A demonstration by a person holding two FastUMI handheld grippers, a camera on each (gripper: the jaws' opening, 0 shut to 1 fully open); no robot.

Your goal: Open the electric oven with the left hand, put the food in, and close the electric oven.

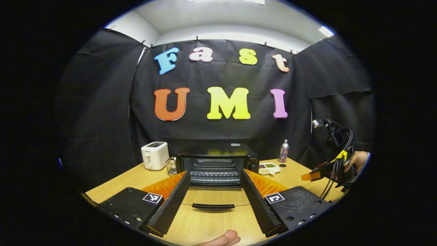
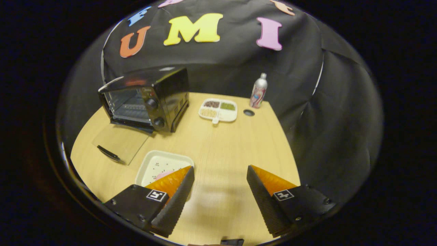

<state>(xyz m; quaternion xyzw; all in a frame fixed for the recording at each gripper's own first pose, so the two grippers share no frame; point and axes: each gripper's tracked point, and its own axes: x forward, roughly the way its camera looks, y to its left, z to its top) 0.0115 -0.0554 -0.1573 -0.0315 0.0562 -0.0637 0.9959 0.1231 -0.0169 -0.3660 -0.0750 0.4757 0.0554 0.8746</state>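
Booth: black cloth is hanging behind a light wooden bench (image 1: 205, 229), with a white ceiling showing above it in the left gripper view.

Left gripper view, oven: the electric oven (image 1: 217, 164) is sitting at the back of the bench with its glass door (image 1: 213, 201) lying flat and open toward the camera, the wire rack showing inside.

Left gripper view, gripper: the left gripper (image 1: 214, 182) is hovering with its fingers spread wide apart, gripping nothing, and the door handle (image 1: 213, 206) is lying between them.

Left gripper view, other things: a white toaster (image 1: 154, 155) is standing left of the oven, a divided dish (image 1: 269, 168) and a bottle (image 1: 284, 151) to its right. The right gripper (image 1: 309, 176) is showing at the right edge, held by a hand (image 1: 356, 160).

Right gripper view, oven: the oven (image 2: 146, 99) is standing at the upper left, its door (image 2: 119, 141) folded down onto the bench (image 2: 239, 143).

Right gripper view, food: a pale tray (image 2: 160, 165) is resting on the bench just in front of the door, carrying a pinkish piece of food (image 2: 163, 175) partly hidden behind the left finger.

Right gripper view, gripper: the right gripper (image 2: 218, 174) is hovering wide open and empty above the bench.

Right gripper view, other things: the divided dish (image 2: 218, 110) and the bottle (image 2: 258, 91) are standing well behind, to the right of the oven.
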